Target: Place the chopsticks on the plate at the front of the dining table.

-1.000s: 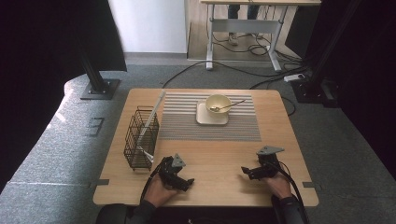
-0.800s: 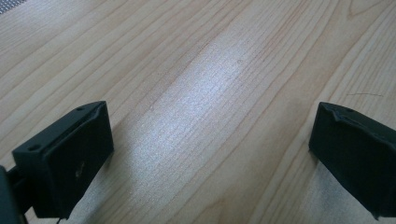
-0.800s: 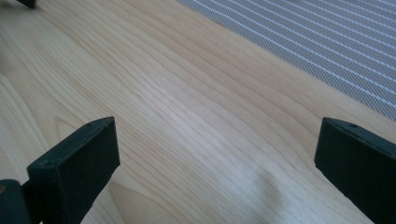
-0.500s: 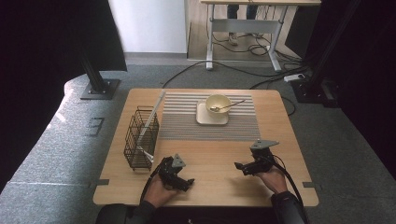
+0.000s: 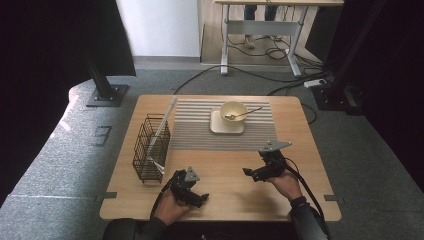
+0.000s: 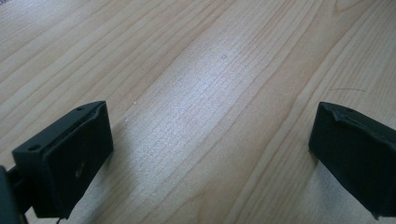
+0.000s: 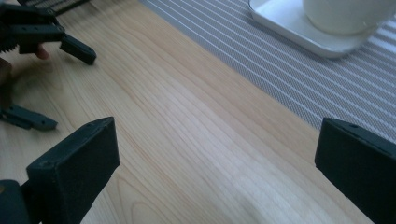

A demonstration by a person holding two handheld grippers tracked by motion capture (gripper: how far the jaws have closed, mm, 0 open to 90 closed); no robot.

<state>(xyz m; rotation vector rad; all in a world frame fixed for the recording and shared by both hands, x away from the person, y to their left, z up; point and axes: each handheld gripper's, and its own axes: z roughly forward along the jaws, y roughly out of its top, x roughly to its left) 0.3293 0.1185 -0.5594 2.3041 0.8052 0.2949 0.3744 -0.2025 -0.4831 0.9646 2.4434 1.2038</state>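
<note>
My left gripper (image 5: 197,197) rests low at the near edge of the table (image 5: 225,165), held in my left hand (image 5: 170,207). Its jaws stand wide apart with nothing between them; the left gripper view looks straight down on bare wood grain (image 6: 210,93) in the gap.

My right gripper (image 5: 252,174) is at the near right of the table, held in my right hand (image 5: 286,184), its grey three-cornered plate uppermost. Its jaws are likewise spread wide and grip nothing; between them the right gripper view shows bare wood (image 7: 201,140). The same view shows my left gripper (image 7: 46,46) farther off at the upper left, jaws apart.

Beyond the right gripper, well apart from it, lies a striped grey mat (image 5: 200,132) across the far middle of the table. On the mat sits a pale square plate (image 5: 218,128), and on the plate stands a cream bowl (image 5: 234,111). A spoon (image 5: 245,113) rests in the bowl, its handle out over the rim toward the right. In the right gripper view the plate (image 7: 289,23) and the bowl's base (image 7: 345,14) are at the top right, on the mat (image 7: 233,46).

At the left of the table, beyond my left gripper, stands a black wire basket (image 5: 150,147), upright. A flat pale board (image 5: 165,122) leans tilted on the basket's right side, beside the mat's left edge.
</note>
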